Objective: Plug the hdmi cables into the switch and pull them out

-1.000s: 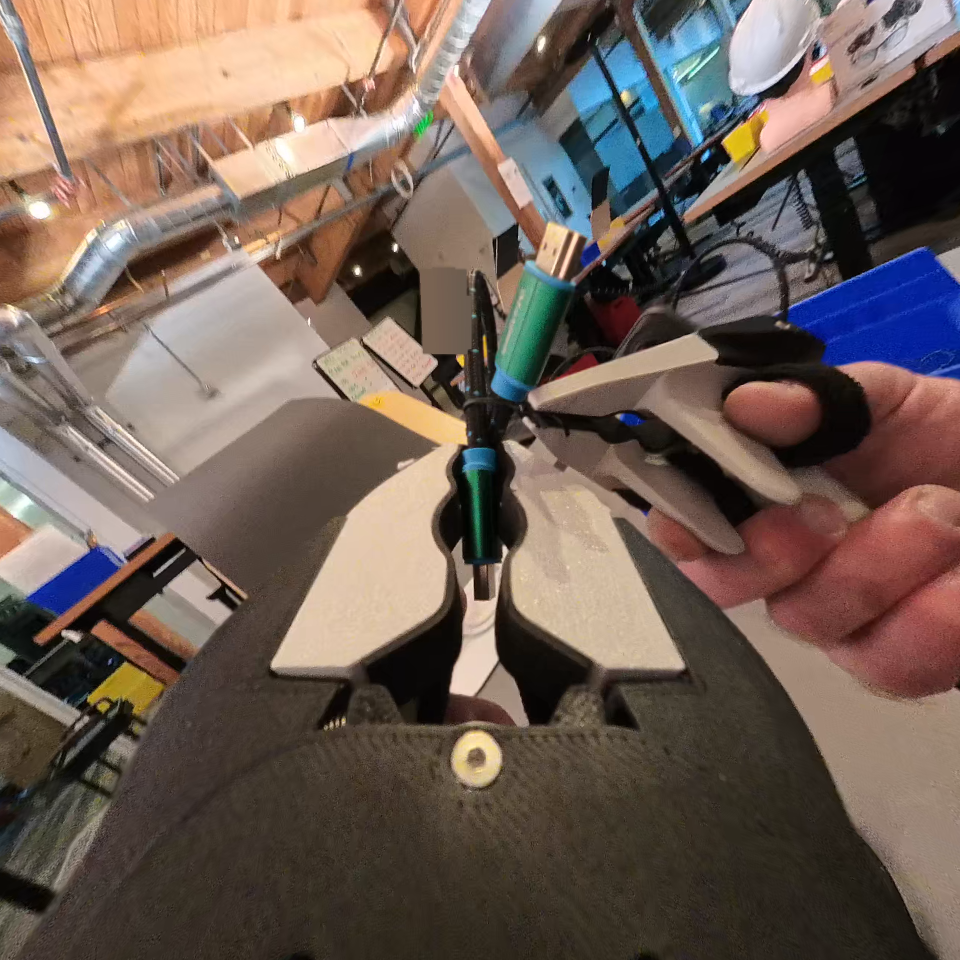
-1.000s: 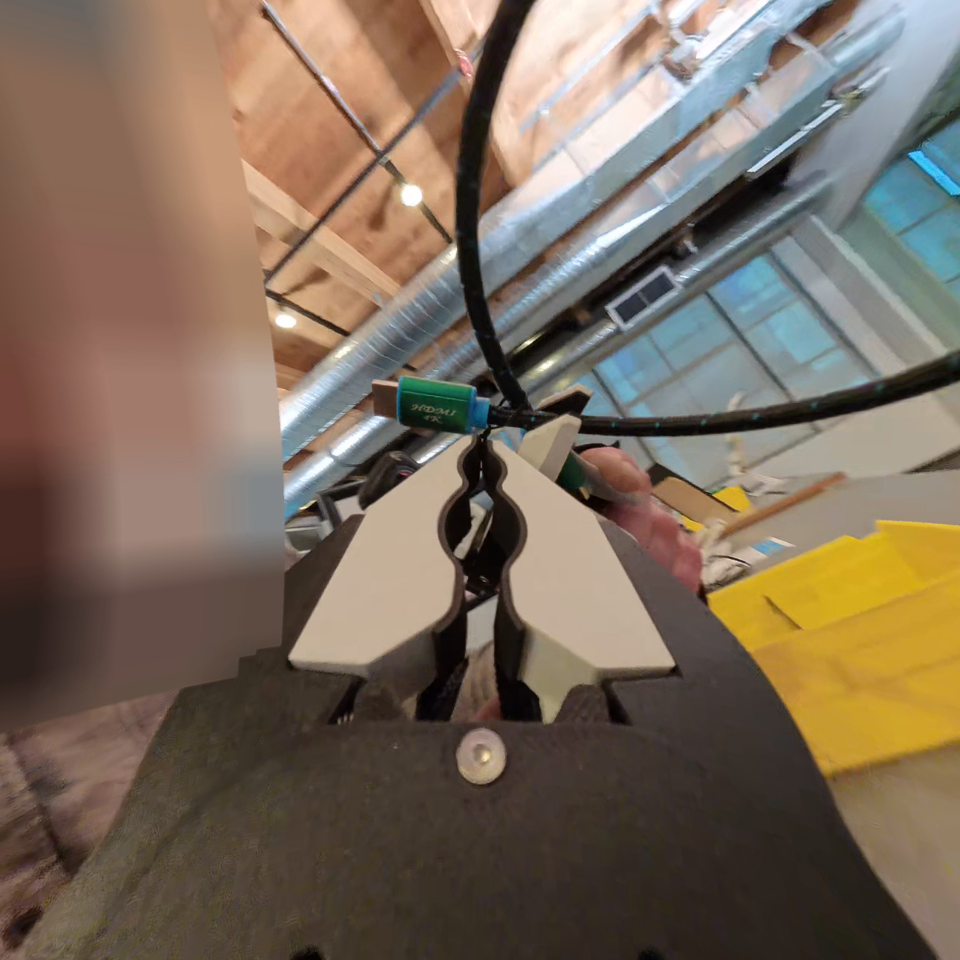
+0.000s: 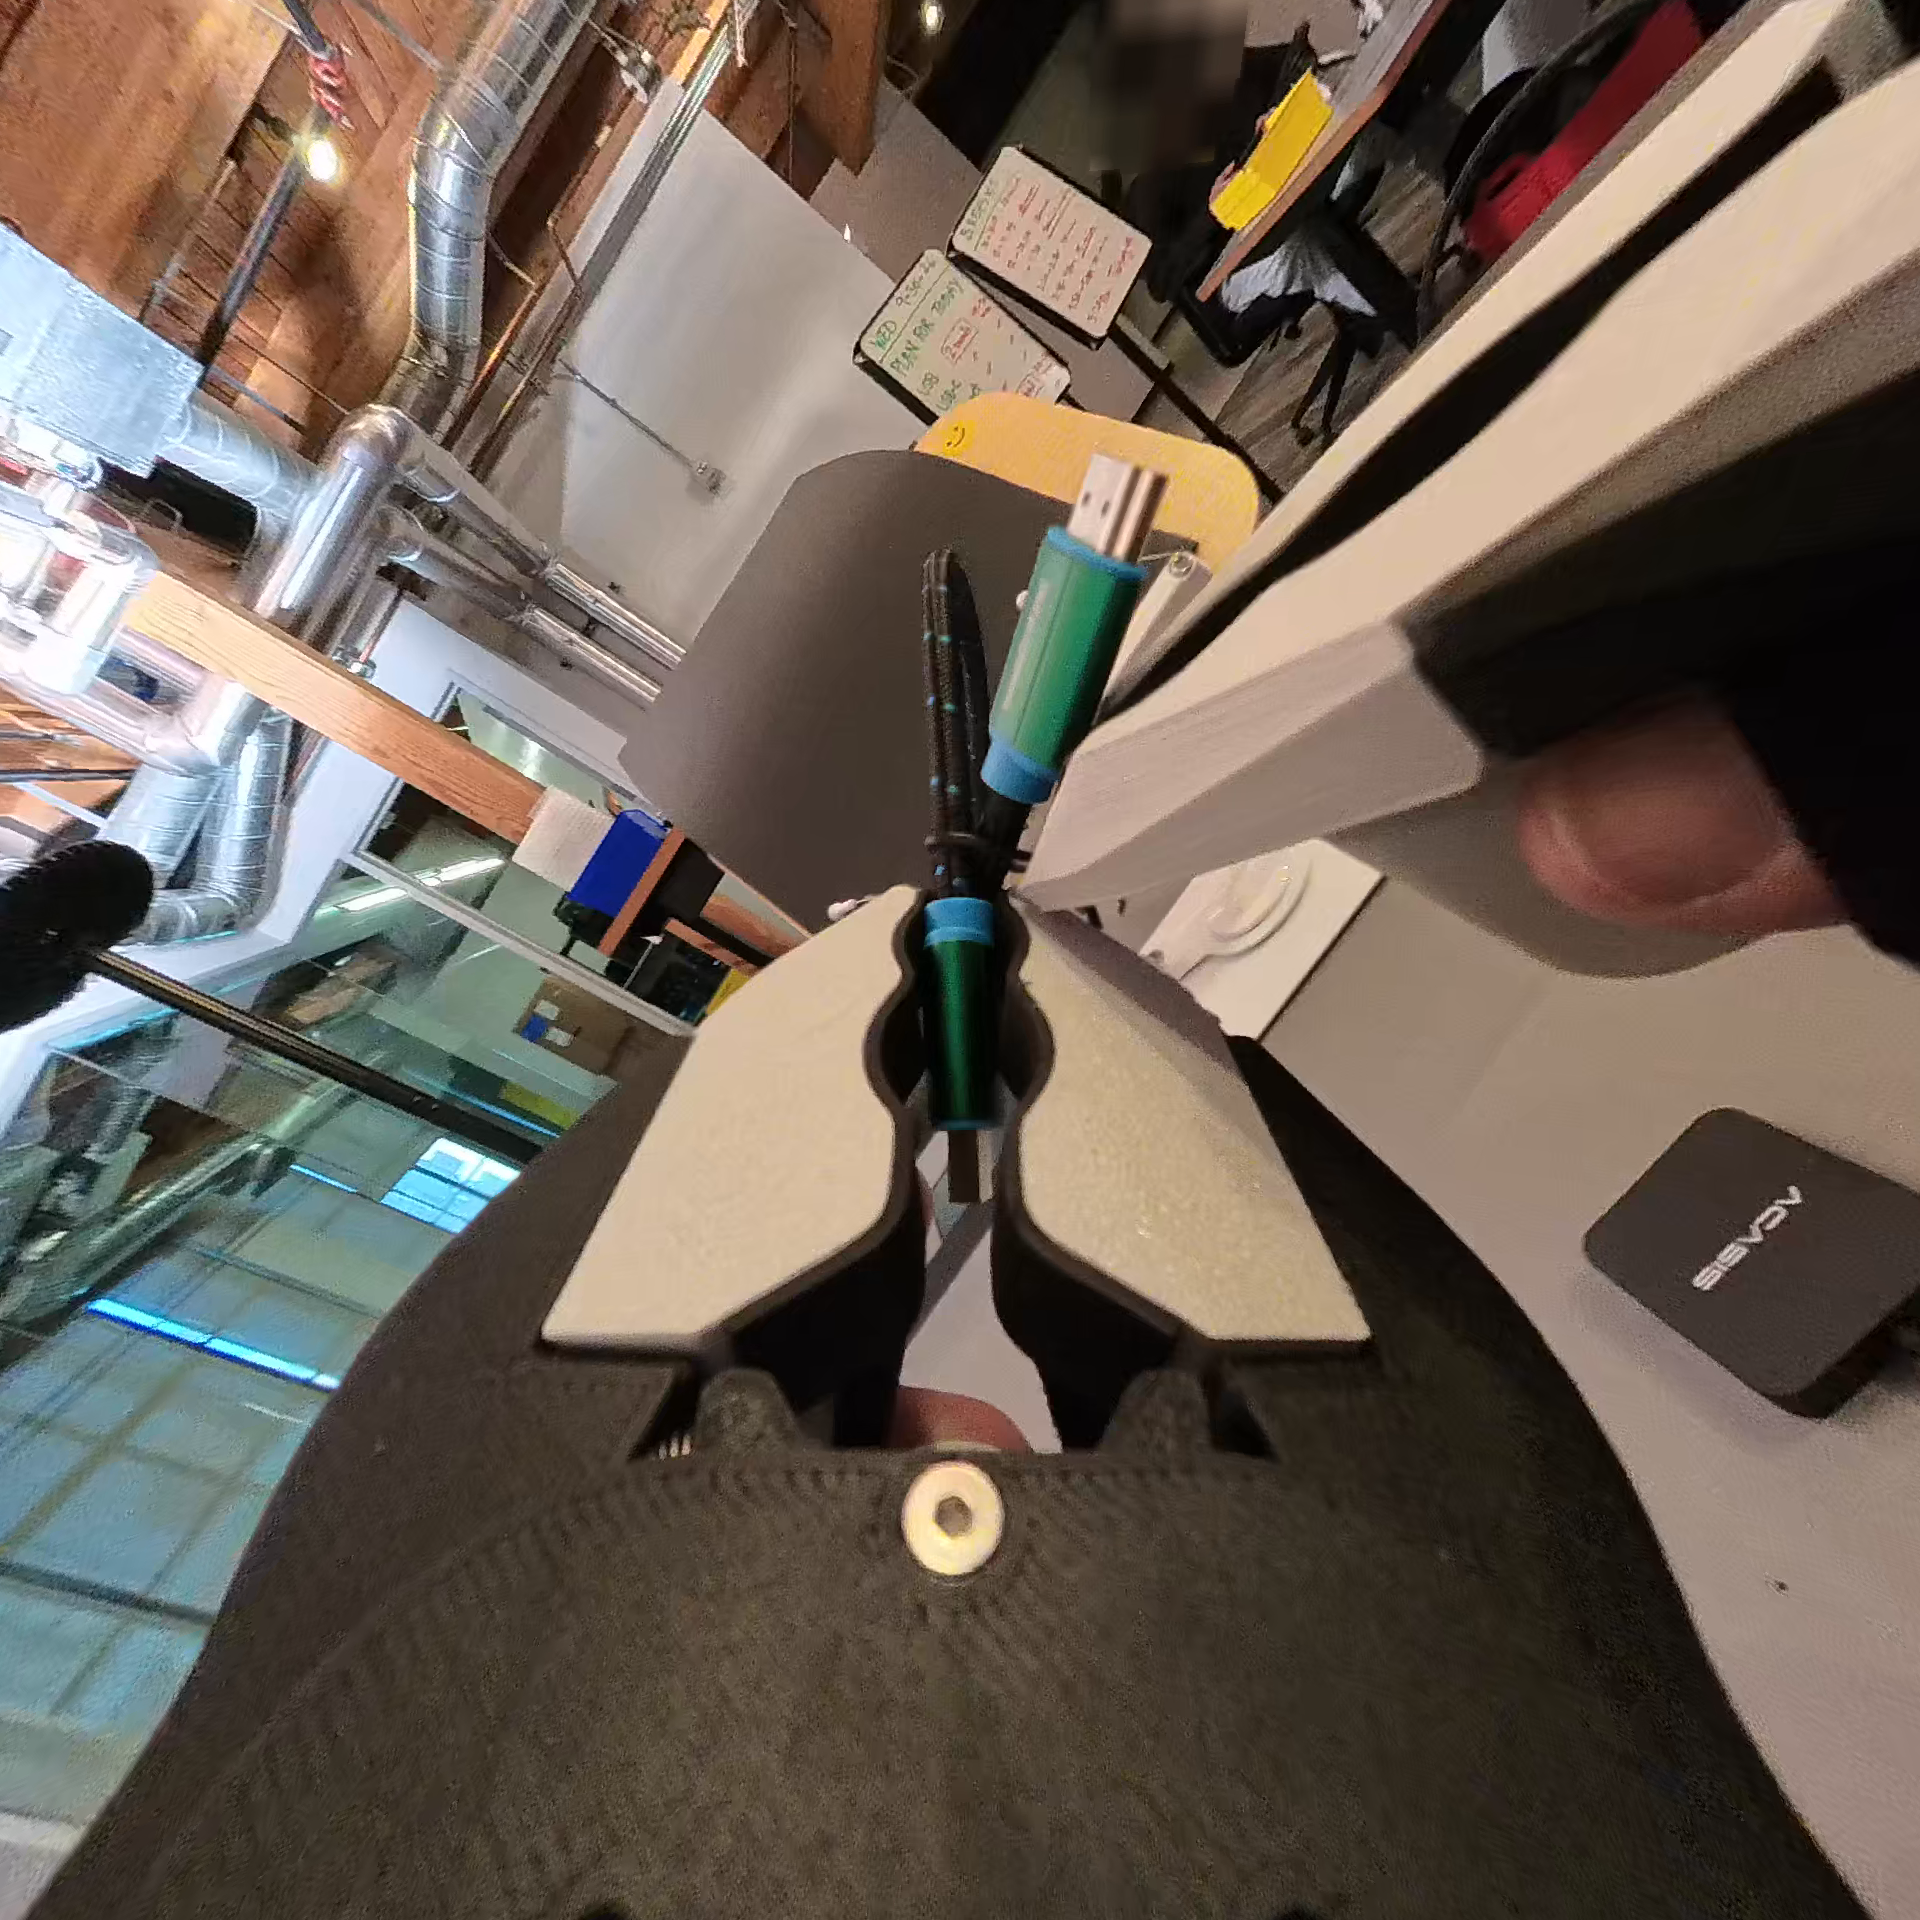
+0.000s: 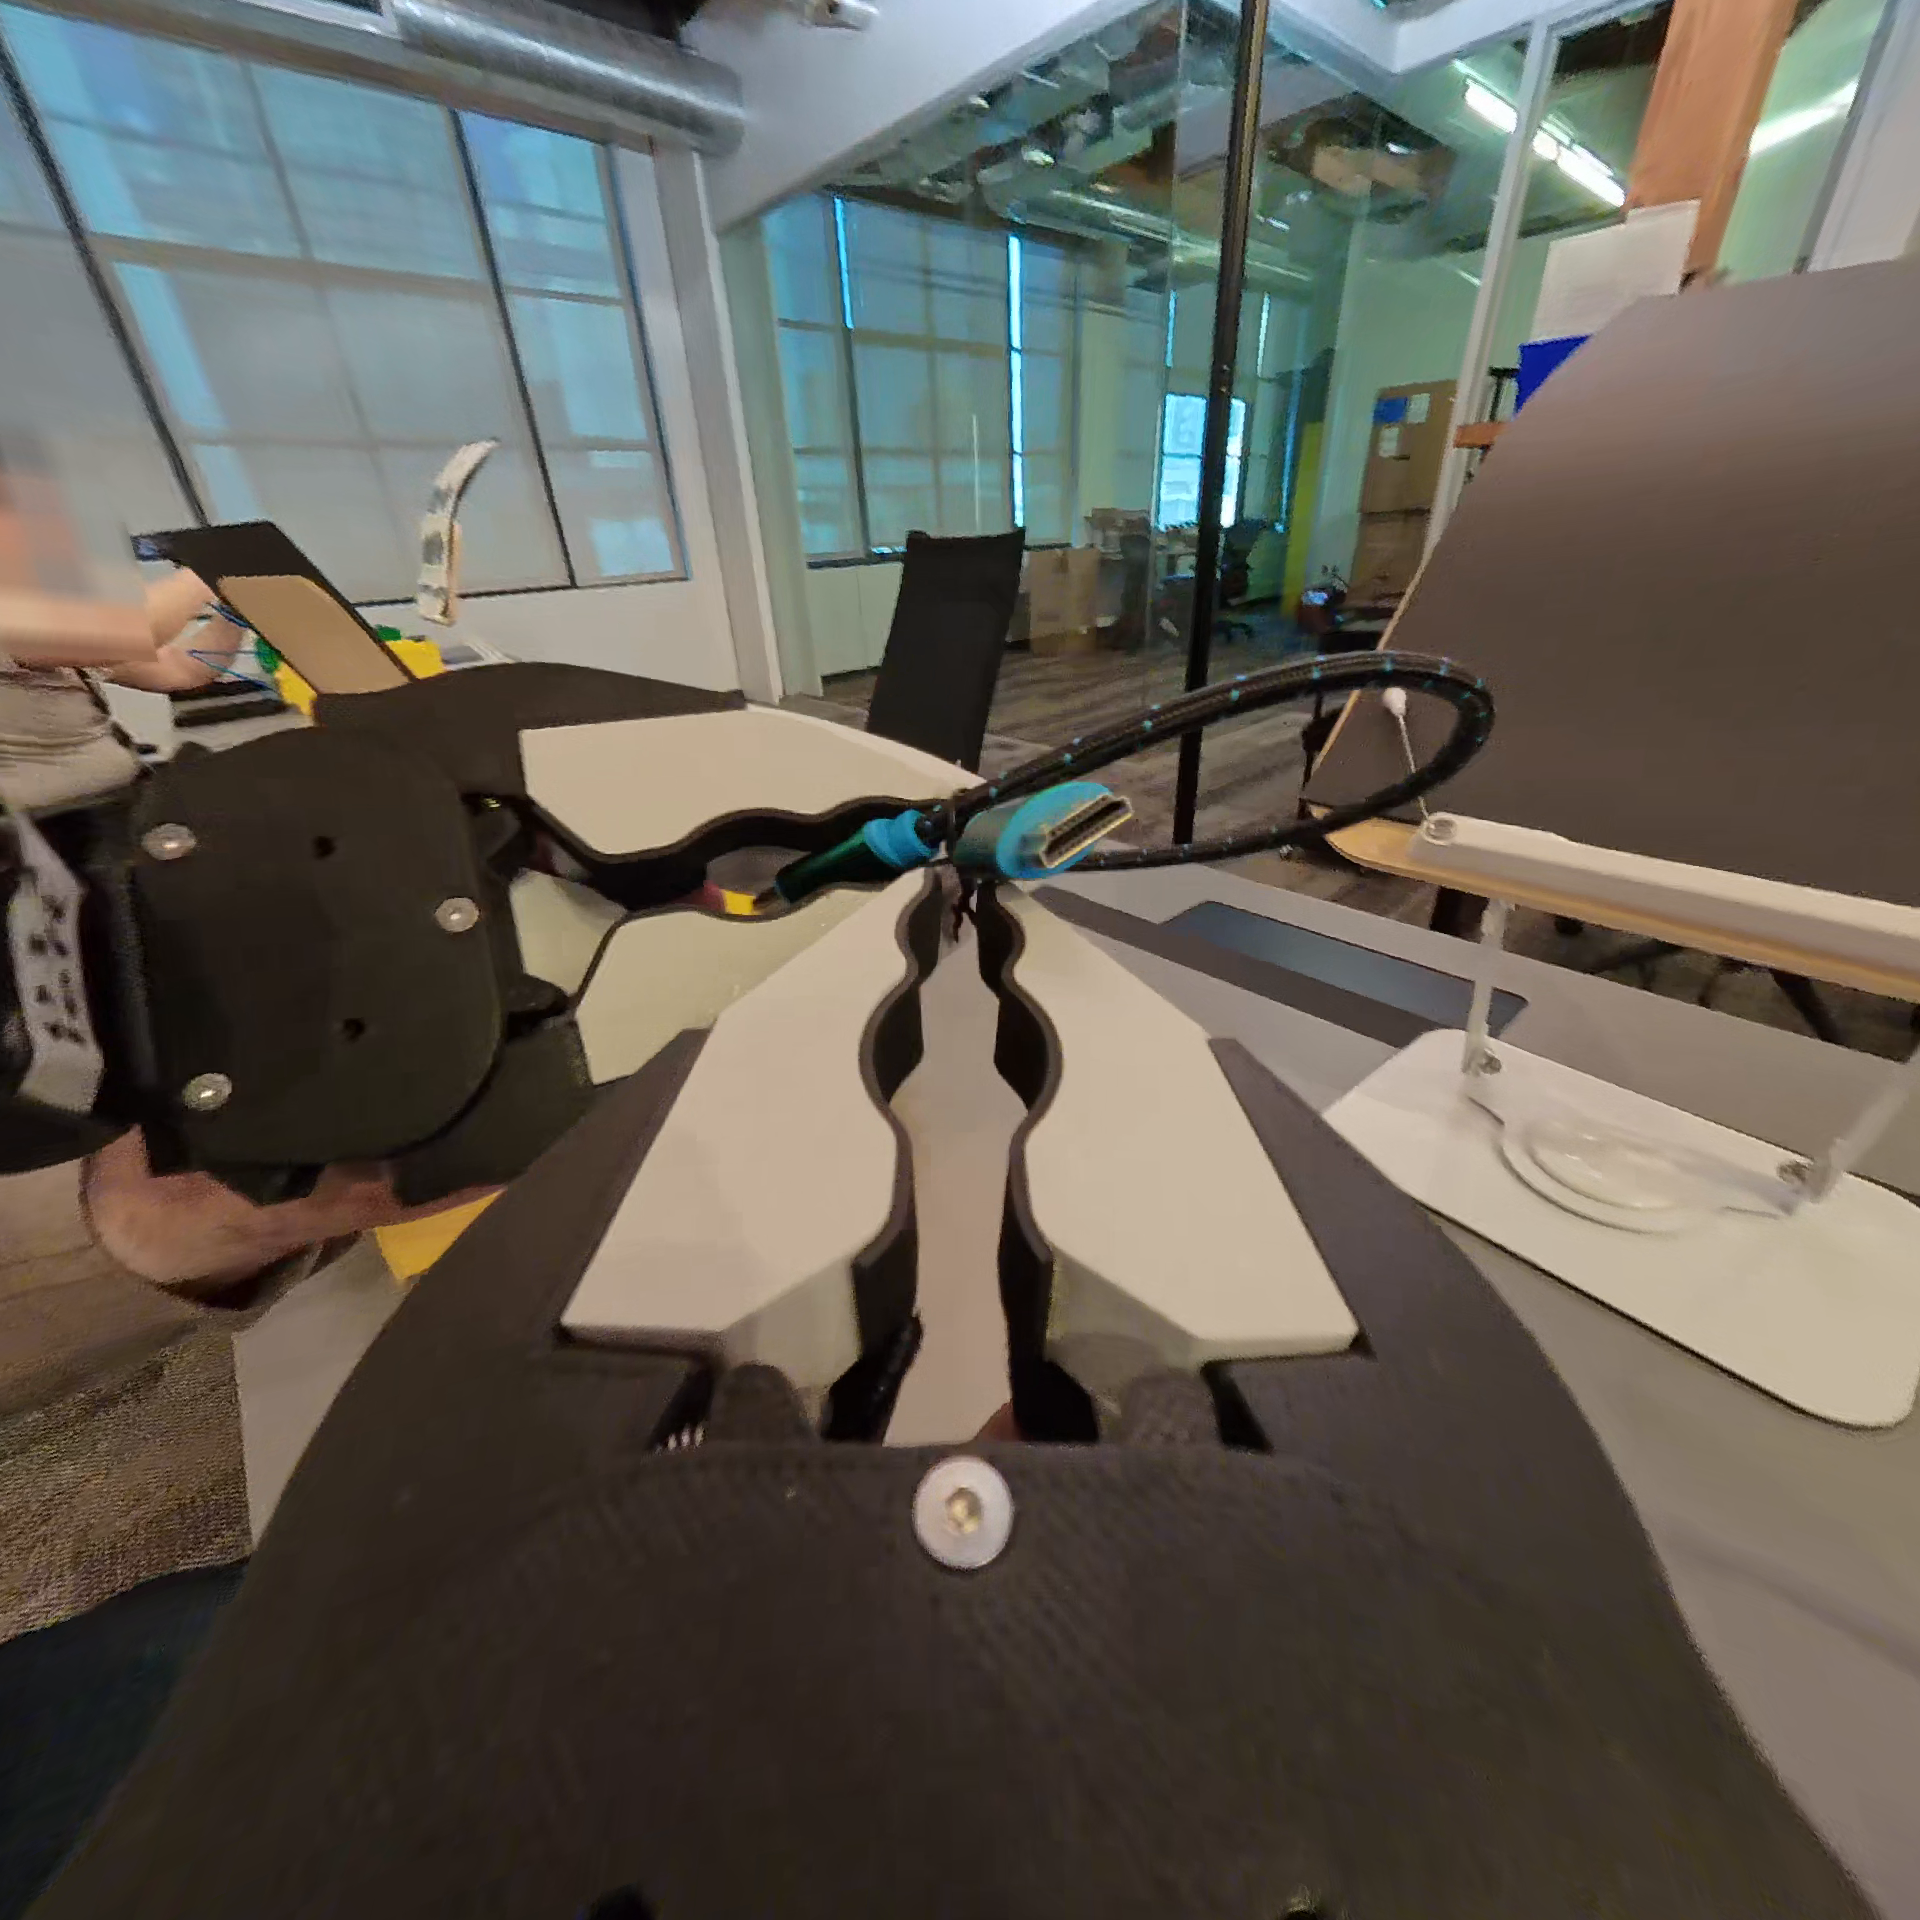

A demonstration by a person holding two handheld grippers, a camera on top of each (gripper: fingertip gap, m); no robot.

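Above the bench, the left gripper (image 3: 961,1023) is clamped on one green plug (image 3: 958,1029), the right gripper (image 4: 961,899) nips the cable (image 4: 1247,701) beside the other plug (image 4: 1049,826), while the black switch (image 3: 1756,1257) lies near the bench's edge, so nothing appears plugged in yet.

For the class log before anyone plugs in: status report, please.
Left hand-held gripper shut on one green HDMI plug. Right hand-held gripper pinching braided cable behind second plug. Black switch on table, nothing plugged in.
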